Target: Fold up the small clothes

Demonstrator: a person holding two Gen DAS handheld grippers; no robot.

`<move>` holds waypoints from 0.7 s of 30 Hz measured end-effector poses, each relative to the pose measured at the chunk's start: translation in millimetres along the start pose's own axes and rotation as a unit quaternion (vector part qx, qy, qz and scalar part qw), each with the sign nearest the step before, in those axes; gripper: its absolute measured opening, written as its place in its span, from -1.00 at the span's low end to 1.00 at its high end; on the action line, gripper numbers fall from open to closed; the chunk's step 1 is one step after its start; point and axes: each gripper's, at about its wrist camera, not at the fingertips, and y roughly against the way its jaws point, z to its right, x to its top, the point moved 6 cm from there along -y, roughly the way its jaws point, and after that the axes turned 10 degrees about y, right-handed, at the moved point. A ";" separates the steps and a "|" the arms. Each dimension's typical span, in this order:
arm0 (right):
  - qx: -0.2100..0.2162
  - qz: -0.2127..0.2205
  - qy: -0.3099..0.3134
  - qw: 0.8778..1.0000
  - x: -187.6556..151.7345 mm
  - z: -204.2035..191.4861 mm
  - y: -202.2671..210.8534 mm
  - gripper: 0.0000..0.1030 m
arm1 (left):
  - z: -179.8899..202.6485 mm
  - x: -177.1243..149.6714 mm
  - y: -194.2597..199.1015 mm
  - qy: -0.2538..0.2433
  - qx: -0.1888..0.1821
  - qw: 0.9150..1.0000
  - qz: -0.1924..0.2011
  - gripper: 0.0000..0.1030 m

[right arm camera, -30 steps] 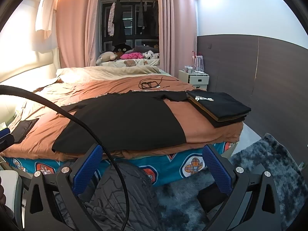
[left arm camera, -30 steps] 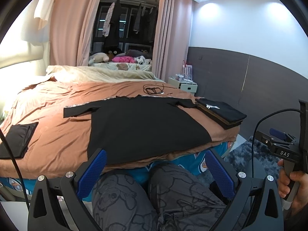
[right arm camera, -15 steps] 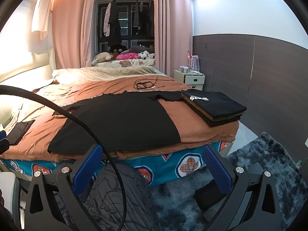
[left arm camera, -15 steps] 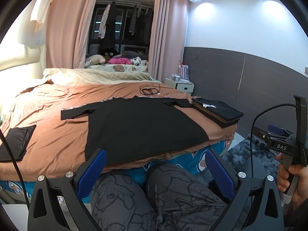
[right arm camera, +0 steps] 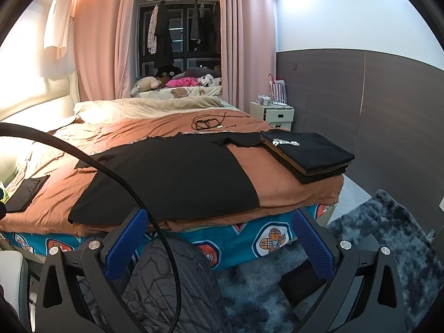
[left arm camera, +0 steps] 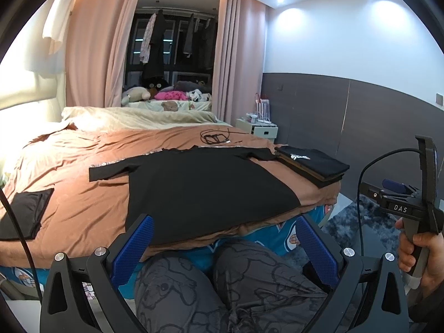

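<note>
Both grippers have drifted slightly lower and back from the bed [left arm camera: 83, 211]; nothing on it has shifted; the left gripper [left arm camera: 224, 247] and right gripper [right arm camera: 219, 238] hover over the person's knees, jaws apart and empty; the black shirt [left arm camera: 205, 188] lies spread flat at the bed's near edge, unfolded, beside the folded stack [right arm camera: 308, 152]; folding seemingly hasn't begun, so reaching for the hem likely comes next.
</note>
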 end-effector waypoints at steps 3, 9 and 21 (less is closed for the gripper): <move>0.001 0.000 0.000 1.000 0.1 0.9 0.1 1.00 | 1.5 0.6 1.0 -0.003 -0.006 1.000 0.002 0.99; 0.001 0.002 -0.001 1.000 0.4 1.9 -0.3 1.00 | 1.2 1.2 2.1 -0.003 -0.007 1.000 0.003 0.99; 0.008 -0.008 -0.008 1.000 -0.8 2.3 -24.1 1.00 | -5.6 3.1 -4.2 0.004 -0.010 1.000 0.006 0.99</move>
